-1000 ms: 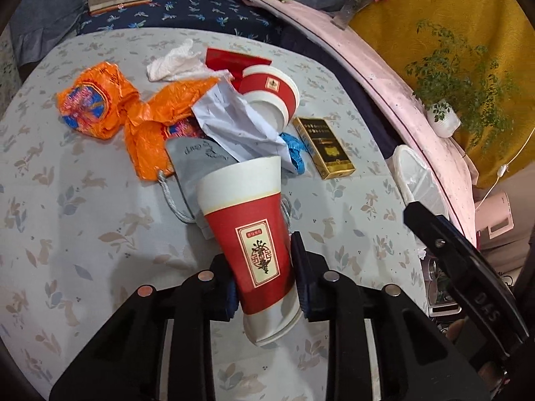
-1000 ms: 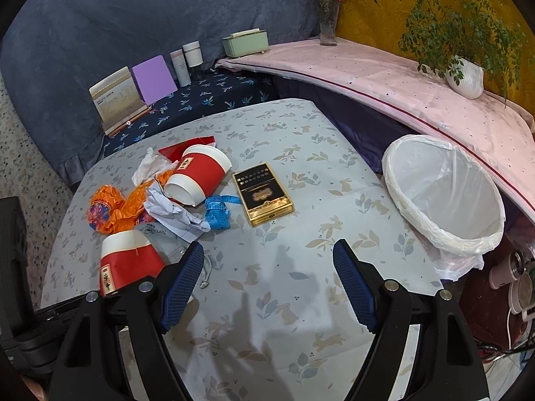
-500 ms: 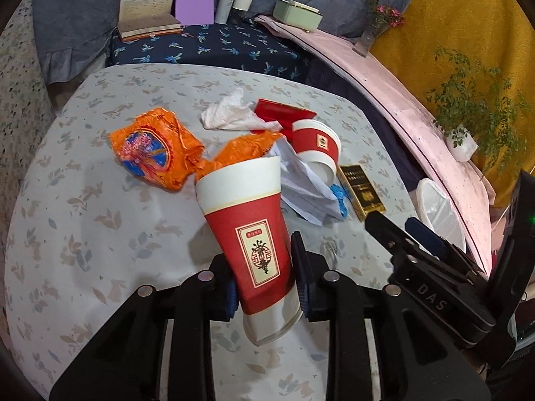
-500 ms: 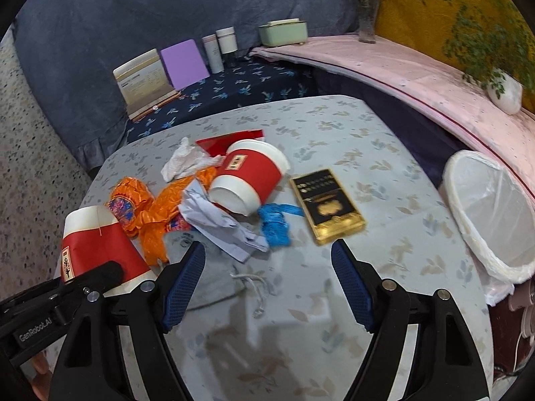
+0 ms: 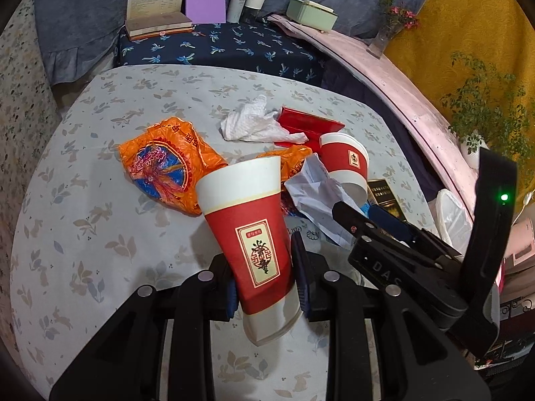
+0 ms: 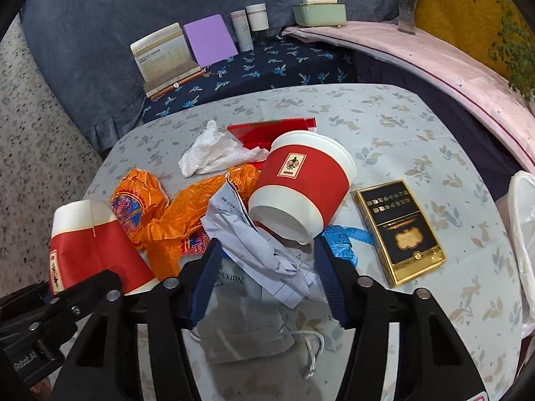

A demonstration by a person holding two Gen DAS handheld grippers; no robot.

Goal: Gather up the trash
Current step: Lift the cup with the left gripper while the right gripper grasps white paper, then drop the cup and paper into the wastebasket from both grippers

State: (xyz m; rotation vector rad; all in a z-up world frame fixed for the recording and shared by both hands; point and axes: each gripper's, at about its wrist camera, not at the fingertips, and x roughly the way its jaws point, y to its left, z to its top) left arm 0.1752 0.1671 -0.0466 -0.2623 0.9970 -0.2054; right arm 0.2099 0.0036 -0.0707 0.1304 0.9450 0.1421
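My left gripper is shut on a red and white paper cup and holds it above the table; the cup also shows at the left of the right wrist view. My right gripper is open, over crumpled white paper and a grey drawstring pouch. A second red cup lies on its side just ahead of it. Around lie orange wrappers, a white tissue, a red envelope, a blue tape and a black and gold box.
A white-lined trash bin stands off the table's right edge. Behind the table a dark blue bench holds an open book, a purple card, two bottles and a green box. A pink-covered ledge with plants runs along the right.
The left gripper has lifted the cup back and away from the pile. The right gripper has moved left and forward, close over the crumpled paper and pouch, still open.
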